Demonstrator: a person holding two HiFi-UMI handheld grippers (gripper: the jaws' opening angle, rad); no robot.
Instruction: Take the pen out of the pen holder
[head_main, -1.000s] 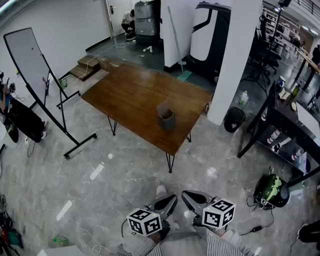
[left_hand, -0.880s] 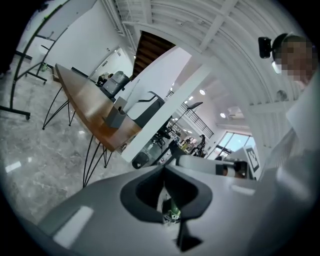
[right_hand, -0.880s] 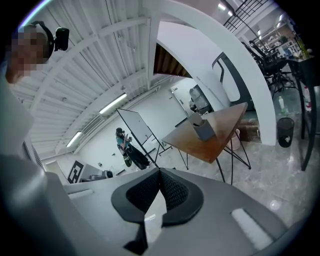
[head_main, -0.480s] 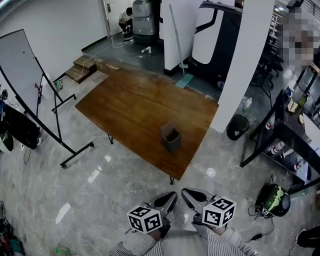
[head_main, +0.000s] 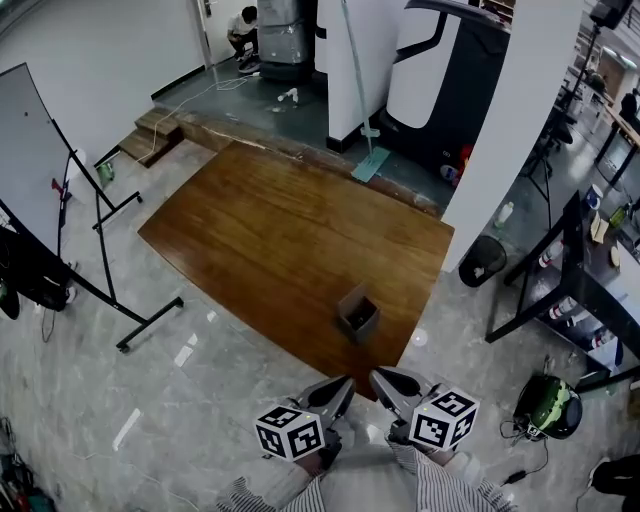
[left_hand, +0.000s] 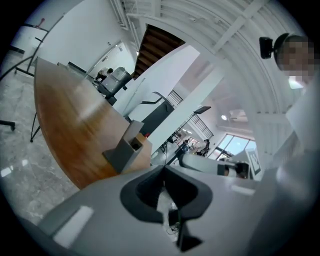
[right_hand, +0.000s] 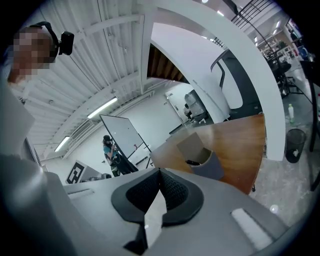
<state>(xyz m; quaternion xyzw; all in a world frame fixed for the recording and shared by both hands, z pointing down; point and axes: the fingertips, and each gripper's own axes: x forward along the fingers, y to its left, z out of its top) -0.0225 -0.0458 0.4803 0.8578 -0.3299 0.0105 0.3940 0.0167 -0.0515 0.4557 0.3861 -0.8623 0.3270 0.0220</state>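
The pen holder (head_main: 358, 313) is set near the front edge of the wooden table (head_main: 270, 220), and a dark pen (right_hand: 193, 162) is seen inside it. The left gripper (head_main: 342, 386) and right gripper (head_main: 380, 379) are held just short of the table, each with its jaws pressed together on nothing.

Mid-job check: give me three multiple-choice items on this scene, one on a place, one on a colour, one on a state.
1. Where on the table is the pen holder? A middle; B near corner; C far edge.
2. The pen holder's colour? A red; B grey; C yellow.
3. The right claw is: A open; B shut on a pen; C shut, empty.
Answers: B, the head view shows it by the table's near corner; B, its walls are grey in every view; C, its jaws meet with nothing between.
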